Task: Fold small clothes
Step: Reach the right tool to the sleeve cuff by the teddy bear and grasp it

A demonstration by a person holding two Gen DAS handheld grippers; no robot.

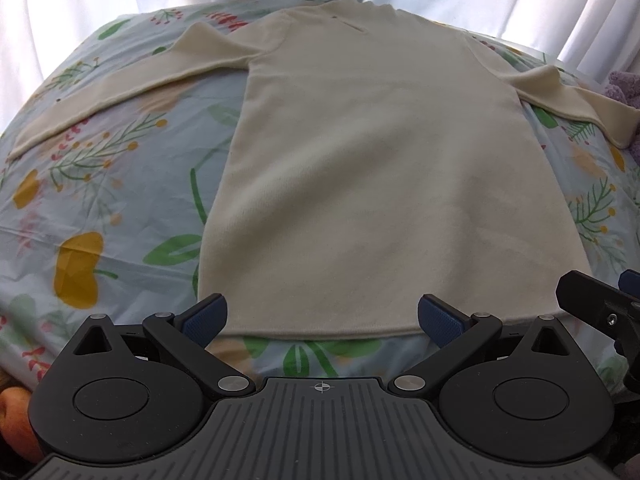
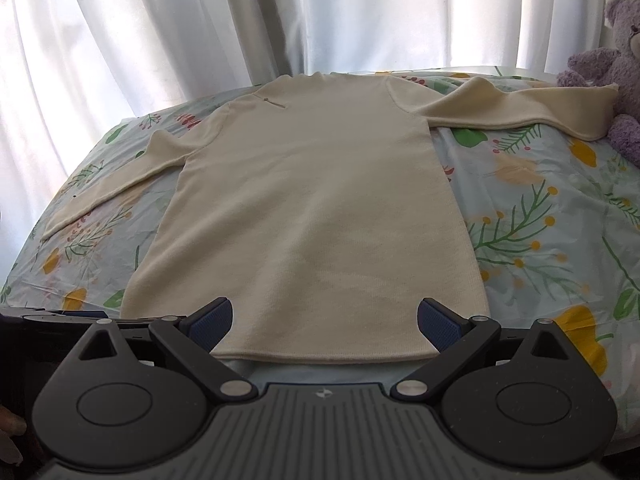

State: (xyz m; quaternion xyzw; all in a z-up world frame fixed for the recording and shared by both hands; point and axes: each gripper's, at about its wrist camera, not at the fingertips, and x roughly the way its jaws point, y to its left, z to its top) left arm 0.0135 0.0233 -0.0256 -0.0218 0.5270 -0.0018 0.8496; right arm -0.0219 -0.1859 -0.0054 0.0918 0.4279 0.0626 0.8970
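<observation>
Cream sweater (image 1: 360, 168) lies flat on the floral bed sheet (image 1: 100, 208), sleeves spread, its hem just ahead of both left gripper (image 1: 322, 316) and right gripper (image 2: 325, 318), fingers spread wide, gripping nothing.

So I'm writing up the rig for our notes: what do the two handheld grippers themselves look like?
Both look alike. The left gripper and the right gripper each have a grey ribbed body with a small crosshair mark, two round black housings, black linkage arms with silver pivot pins, and blue textured pads on the fingertips. No cables or sleeves show.
</observation>
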